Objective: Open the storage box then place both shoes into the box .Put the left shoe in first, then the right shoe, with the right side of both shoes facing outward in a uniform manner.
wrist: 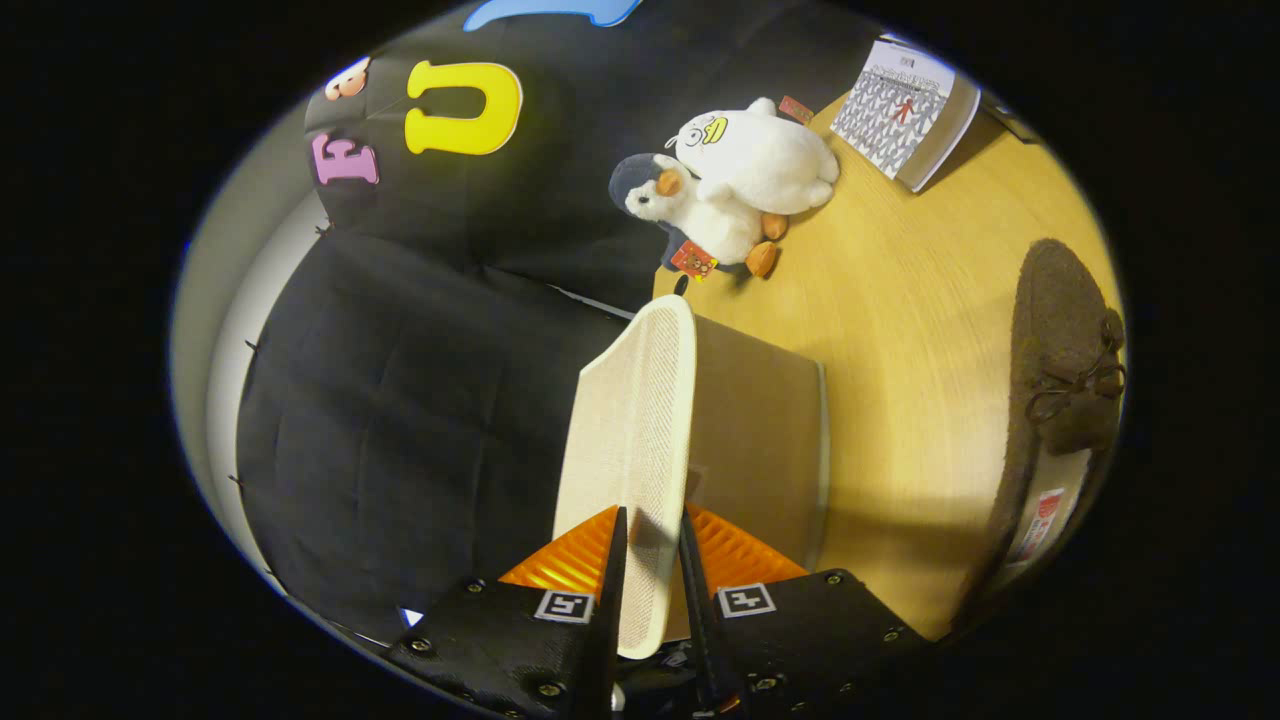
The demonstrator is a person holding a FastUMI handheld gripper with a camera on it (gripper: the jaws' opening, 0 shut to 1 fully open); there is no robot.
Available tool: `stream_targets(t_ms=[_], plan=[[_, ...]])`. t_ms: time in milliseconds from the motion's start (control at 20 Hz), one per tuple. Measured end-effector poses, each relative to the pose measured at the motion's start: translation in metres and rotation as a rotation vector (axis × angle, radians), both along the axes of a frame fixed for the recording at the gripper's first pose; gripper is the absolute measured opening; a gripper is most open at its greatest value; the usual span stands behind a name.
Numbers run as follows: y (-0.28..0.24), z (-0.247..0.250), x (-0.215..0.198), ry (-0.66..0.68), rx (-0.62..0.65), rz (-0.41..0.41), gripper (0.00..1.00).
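Note:
My gripper [650, 525] is shut on the cream mesh lid [630, 420] of the storage box [770, 440]. The lid's edge runs between both fingers and the panel stretches ahead of them, swung up away from the box's brown body. The box sits on the wooden table [900, 300] just right of the lid. A brown fuzzy shoe [1060, 340] with a lace bow lies on its side on the table, well to the right of the fingers, its pale sole with a sticker turned toward me. I cannot tell which shoe of the pair it is.
Beyond the box, a plush penguin [690, 215] and a white plush duck [765, 155] lie together by the table's edge. A book [905, 110] with a patterned cover rests farther off. Black cloth [400, 400] hangs to the left of the lid.

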State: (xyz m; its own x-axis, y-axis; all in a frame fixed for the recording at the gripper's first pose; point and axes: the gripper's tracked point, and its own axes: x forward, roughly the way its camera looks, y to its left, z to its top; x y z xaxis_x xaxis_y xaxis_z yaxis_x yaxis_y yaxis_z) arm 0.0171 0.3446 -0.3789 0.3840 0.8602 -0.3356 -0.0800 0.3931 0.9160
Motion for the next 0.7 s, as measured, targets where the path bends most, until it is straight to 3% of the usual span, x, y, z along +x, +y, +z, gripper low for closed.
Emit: stream_targets(t_ms=[300, 450, 600, 650, 700], plan=[[0.007, 0.026, -0.004, -0.064, 0.003, 0.064, 0.3], [0.01, 0.006, -0.002, -0.048, -0.098, 0.076, 0.31], [0.019, -0.001, -0.006, -0.03, -0.081, 0.1, 0.31], [0.034, -0.024, -0.009, -0.005, -0.132, 0.06, 0.31], [0.014, -0.013, 0.004, 0.031, -0.111, 0.035, 0.17]])
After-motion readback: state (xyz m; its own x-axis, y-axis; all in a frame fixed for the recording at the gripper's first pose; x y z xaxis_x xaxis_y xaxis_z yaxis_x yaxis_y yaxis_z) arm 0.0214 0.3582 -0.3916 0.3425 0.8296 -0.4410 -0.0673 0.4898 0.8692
